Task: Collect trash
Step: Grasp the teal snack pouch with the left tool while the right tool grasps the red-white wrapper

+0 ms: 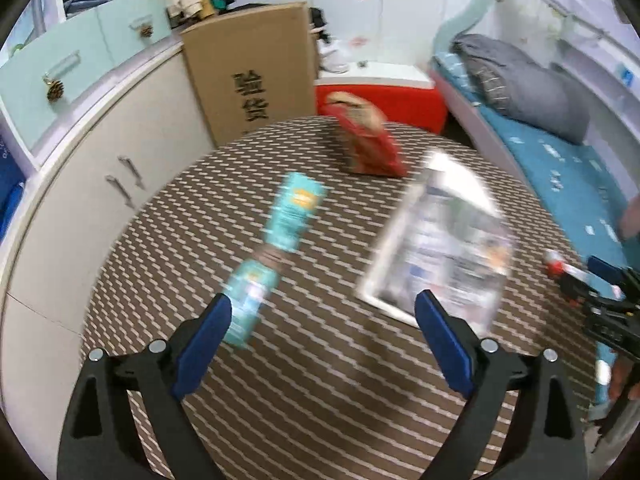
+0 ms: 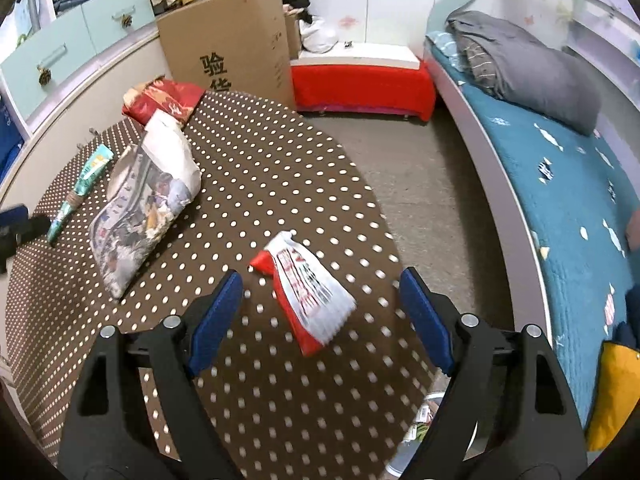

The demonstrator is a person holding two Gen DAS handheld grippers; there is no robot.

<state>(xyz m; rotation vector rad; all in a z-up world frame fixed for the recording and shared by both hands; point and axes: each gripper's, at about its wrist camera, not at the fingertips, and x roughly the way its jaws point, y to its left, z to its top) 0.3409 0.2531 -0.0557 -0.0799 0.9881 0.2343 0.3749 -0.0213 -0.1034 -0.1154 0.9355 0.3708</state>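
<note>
Crumpled red-and-white plastic wrapper (image 2: 306, 296) lies on the brown dotted table (image 2: 260, 184) between the right gripper's (image 2: 320, 300) wide, empty jaws; left gripper (image 1: 324, 320) gapes empty too

black frames, blue fingers (image 2: 218, 316)

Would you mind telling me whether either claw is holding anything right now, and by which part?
Nothing is held: the left claw and right claw are both open and empty.
</note>
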